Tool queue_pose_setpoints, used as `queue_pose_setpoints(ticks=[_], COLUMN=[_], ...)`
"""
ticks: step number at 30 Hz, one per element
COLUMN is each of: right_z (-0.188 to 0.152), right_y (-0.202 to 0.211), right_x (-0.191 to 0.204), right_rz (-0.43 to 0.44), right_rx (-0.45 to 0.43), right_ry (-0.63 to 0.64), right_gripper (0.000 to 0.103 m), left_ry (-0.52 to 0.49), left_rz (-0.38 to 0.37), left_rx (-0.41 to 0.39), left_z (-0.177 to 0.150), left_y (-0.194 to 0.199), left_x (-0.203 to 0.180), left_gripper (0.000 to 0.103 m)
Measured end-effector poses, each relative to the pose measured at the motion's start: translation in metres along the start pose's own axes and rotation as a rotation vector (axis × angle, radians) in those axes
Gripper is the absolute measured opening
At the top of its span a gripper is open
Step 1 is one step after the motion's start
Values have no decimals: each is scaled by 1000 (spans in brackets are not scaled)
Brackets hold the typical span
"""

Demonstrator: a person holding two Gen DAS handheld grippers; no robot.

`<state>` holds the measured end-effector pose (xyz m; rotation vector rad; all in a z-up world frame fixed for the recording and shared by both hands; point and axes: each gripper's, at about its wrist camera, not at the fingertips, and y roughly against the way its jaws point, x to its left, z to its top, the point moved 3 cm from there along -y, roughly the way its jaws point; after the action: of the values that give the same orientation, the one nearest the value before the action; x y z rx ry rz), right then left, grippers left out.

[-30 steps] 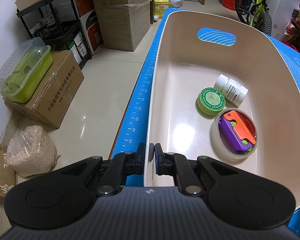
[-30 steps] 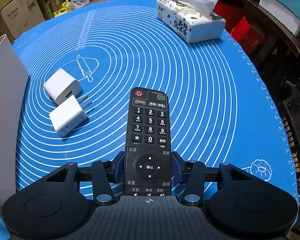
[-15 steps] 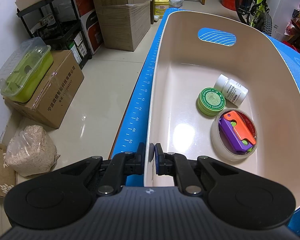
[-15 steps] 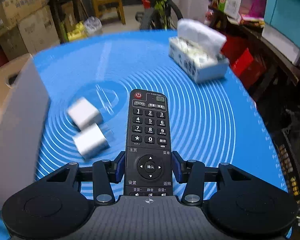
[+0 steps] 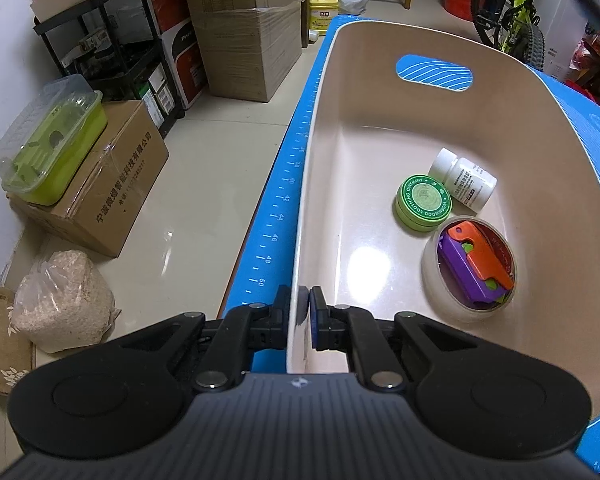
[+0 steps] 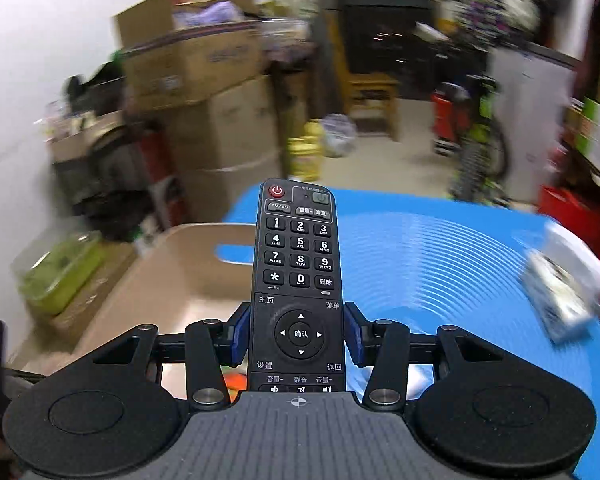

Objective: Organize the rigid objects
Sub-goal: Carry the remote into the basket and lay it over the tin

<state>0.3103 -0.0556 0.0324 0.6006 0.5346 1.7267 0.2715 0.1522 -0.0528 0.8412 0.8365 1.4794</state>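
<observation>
While the left gripper [image 5: 299,312] pinches the beige bin's [image 5: 324,128] near wall, the right gripper [image 6: 299,334] clamps a remote [image 6: 299,264] above it — ointment tin [image 5: 423,203], pill bottle [image 5: 464,180] and toy-filled tub [image 5: 474,268] already inside; more likely remains.

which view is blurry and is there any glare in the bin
Right wrist view: the room, blue mat and tissue box are smeared by motion blur, while the remote held in the right gripper stays sharp. Left wrist view: sharp throughout, with a bright glare patch on the bin floor.
</observation>
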Motion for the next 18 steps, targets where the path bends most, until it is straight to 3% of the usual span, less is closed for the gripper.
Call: queue_pose_setpoints(ticks=[7,18], right_z=[0,-29], right_y=[-50,-103], right_x=[43,77], right_rz=[40,6], right_rx=[106,332], right_ry=[84,216], right_gripper=[53,53], left_ry=[1,1], left_rz=[-4,-5], left_rx=[-2,-2], left_z=[0,0], left_y=[1,1], left_x=[0,0], left_gripper=[12,12])
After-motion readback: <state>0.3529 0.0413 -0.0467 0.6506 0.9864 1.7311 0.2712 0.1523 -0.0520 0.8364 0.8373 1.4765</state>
